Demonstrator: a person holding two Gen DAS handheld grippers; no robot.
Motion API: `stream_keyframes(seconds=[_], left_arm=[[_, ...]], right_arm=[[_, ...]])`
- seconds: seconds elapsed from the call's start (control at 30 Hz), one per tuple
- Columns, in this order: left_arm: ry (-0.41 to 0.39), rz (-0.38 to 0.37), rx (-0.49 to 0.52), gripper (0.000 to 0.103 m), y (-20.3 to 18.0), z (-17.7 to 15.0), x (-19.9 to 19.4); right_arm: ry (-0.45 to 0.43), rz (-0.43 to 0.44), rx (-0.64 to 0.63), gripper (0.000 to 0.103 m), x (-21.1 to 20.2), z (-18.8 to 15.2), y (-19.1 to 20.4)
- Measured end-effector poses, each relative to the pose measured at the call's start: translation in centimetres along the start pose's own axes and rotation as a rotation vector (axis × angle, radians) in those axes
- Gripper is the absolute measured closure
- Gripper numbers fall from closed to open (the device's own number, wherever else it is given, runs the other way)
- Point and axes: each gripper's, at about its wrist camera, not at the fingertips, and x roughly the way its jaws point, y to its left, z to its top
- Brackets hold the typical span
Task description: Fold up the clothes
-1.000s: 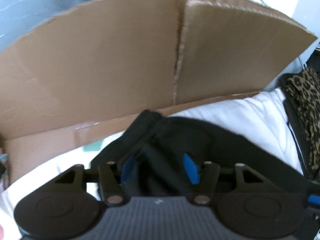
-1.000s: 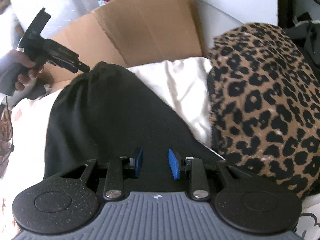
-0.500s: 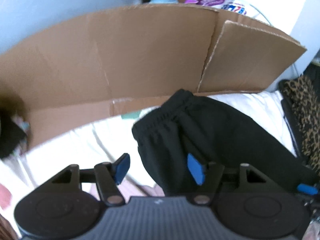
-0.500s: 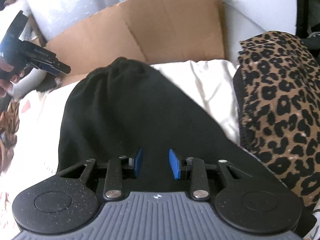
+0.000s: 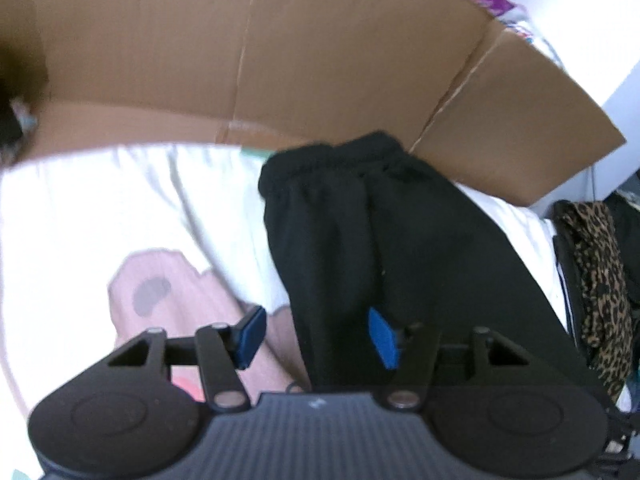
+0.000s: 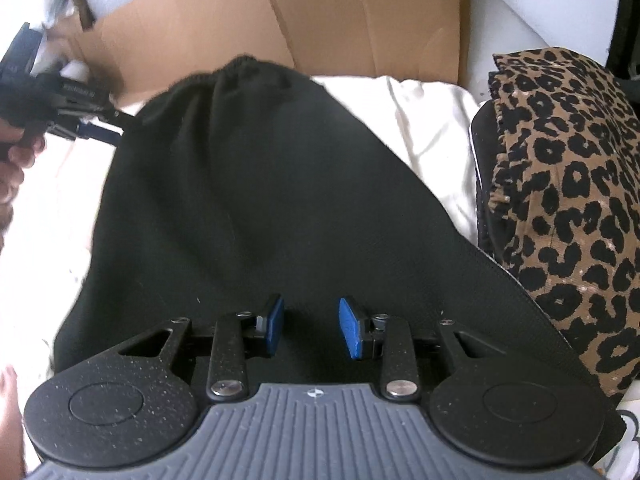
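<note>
1. The black garment [image 5: 400,248] lies on the white bedding [image 5: 100,208], its gathered waistband end touching the foot of the cardboard sheet [image 5: 280,60] that stands along the far side.
2. In the left wrist view, open bedding spreads left of the garment's side edge. On the right, the leopard-print fabric [image 6: 568,184] sits just beside the garment's other edge, with only a narrow wedge of bedding between them farther back.
3. Compared with a second ago, the left gripper [image 5: 316,336] no longer has cloth bunched between its pads; it now sits lower along the garment's left edge. Its jaws have just been closing but stand apart, one pad over the bedding, the other over the black cloth, with the edge between them and unpressed.
4. The right gripper [image 6: 312,328] hangs over the wide near part of the garment as before, jaws parted, nothing pinched between them.
5. The right wrist view shows a hand [image 6: 16,160] at the left holding the left gripper, its fingers aimed at the garment's edge near the waistband.
6. Both grippers tilt steeply downward.
</note>
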Motion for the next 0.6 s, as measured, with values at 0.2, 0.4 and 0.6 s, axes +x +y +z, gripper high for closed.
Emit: stream_keyframes(seconds=[0.2,0.4,0.6], left_arm=[[0.014,-0.007,-0.243,0.077,4.8,1.0,1.5],[-0.068,0.054,-0.303,0.091,7.0,2.2,-0.2],[-0.072,-0.004,-0.242,0.078,6.5,0.6,-2.7]], right_arm=[[0.028,-0.063,-0.057,0.065,0.6,-0.5,1.0],[0.060,-0.071,-0.050,0.065,1.1,-0.3,0.4],[0.072,-0.079,-0.061,0.065,0.5,0.3,0.8]])
